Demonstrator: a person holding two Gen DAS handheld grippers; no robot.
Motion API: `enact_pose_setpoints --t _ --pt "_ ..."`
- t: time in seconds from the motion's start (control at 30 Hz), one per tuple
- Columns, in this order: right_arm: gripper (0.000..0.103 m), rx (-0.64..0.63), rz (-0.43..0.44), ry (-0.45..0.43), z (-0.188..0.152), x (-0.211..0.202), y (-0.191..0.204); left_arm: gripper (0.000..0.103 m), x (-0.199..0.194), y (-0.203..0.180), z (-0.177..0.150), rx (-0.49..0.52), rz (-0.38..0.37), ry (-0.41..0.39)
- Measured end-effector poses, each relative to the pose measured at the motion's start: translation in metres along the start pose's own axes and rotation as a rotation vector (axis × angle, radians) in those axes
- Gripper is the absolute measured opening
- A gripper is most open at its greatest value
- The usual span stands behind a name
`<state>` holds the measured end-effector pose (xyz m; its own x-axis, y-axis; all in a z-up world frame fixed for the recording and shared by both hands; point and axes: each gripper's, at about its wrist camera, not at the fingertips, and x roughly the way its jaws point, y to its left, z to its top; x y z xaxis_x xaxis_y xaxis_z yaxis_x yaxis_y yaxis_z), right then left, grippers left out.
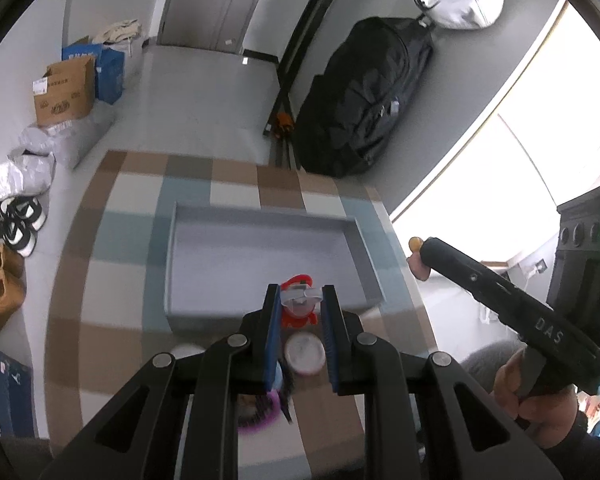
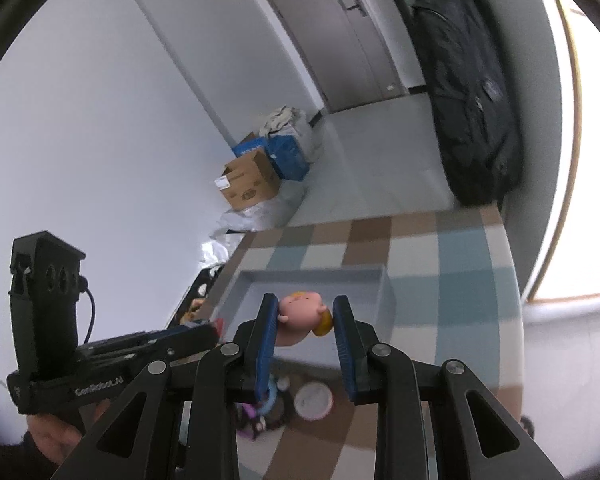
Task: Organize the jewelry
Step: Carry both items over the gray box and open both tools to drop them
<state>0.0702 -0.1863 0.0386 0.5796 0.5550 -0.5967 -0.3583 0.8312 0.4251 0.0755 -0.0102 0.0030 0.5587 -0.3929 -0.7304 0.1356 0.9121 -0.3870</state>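
My left gripper (image 1: 301, 300) is shut on a red and clear hair clip (image 1: 298, 300), held above the near edge of the grey tray (image 1: 260, 248). My right gripper (image 2: 305, 314) is shut on a pink doll-head trinket with yellow hair (image 2: 302, 318), held above the grey tray (image 2: 312, 280). The right gripper with the trinket also shows at the right in the left wrist view (image 1: 418, 256). Below on the checked cloth lie a round white tin (image 1: 305, 354) and a purple hair tie (image 1: 256, 412); the tin also shows in the right wrist view (image 2: 313, 400).
The table carries a brown, blue and white checked cloth (image 1: 100, 280). On the floor are cardboard boxes (image 1: 64, 92), shoes (image 1: 16, 228), plastic bags and a large black bag (image 1: 364, 96) against the wall. A window is at the right.
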Motion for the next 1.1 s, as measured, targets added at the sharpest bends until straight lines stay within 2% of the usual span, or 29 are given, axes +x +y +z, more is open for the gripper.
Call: enact_pose_setpoints --t 0.17,0.33,0.73,1.0,1.1 --pt "0.027 -0.026 0.012 0.012 0.020 0.021 0.001 0.015 0.013 0.013 0.021 0.009 0.021 -0.008" --pt "0.027 -0.020 0.017 0.055 0.025 0.050 -0.007 0.015 0.035 0.025 0.032 -0.001 0.026 0.013" --pt "0.027 0.056 0.039 0.163 0.011 0.096 -0.031 0.015 0.053 0.036 0.032 -0.044 -0.034 0.070" --pt "0.027 0.052 0.031 0.174 0.010 0.105 -0.030 0.015 0.063 0.037 0.031 -0.047 -0.045 0.096" --pt "0.027 0.050 0.022 0.178 0.009 0.107 -0.029 0.015 0.066 0.039 0.031 -0.058 -0.078 0.119"
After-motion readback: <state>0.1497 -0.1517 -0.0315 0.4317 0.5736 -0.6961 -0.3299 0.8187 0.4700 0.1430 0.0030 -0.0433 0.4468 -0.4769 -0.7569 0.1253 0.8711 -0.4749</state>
